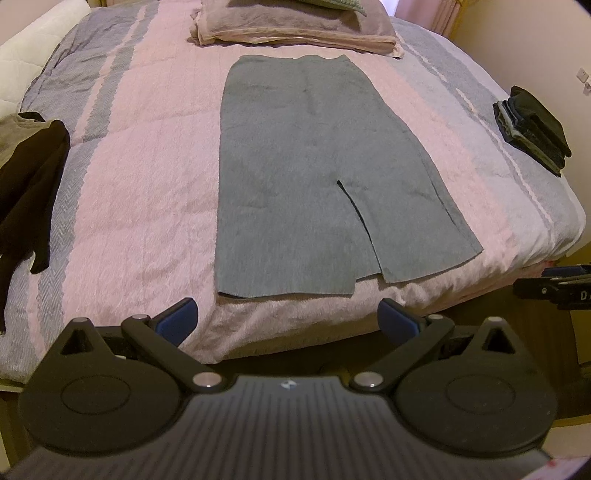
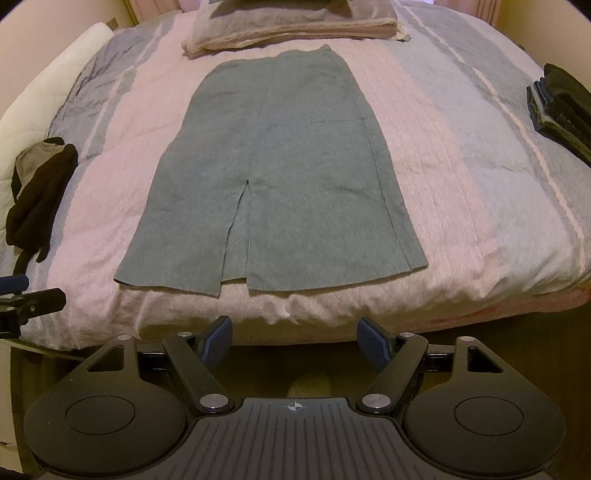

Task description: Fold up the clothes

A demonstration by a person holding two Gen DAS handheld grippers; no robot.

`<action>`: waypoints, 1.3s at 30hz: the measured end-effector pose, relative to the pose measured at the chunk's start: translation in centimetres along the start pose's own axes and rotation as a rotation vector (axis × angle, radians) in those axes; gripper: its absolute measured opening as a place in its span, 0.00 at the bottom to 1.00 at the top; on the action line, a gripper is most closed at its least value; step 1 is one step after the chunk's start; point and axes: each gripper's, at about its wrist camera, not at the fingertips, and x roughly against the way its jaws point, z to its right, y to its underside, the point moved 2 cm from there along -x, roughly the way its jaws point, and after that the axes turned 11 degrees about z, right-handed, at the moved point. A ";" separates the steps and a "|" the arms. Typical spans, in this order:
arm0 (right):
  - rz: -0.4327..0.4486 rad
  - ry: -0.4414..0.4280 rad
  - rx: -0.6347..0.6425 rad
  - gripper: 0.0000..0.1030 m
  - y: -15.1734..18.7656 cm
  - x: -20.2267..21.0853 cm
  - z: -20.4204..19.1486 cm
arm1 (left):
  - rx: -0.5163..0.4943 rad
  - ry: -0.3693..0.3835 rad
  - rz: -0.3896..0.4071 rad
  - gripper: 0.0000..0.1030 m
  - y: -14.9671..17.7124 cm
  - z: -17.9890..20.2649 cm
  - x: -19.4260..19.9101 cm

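Both fisheye views look from just off the foot edge of the bed (image 1: 122, 229), facing along it toward the folded blankets (image 1: 295, 27) at the top of the frame. The left wrist view sits further left, so the grey skirt (image 1: 317, 177) lies centre-right; the right wrist view has it centre-left (image 2: 273, 177). Each shows its own gripper, the left gripper (image 1: 288, 317) and the right gripper (image 2: 295, 338), low in frame. Both share the skirt, the dark clothes (image 2: 40, 192) at left and the folded stack (image 2: 561, 103) at right.
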 end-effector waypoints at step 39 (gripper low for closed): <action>0.015 0.019 0.032 0.70 -4.5 -3.4 2.1 | -0.055 0.038 0.025 0.98 -6.6 -2.0 -4.2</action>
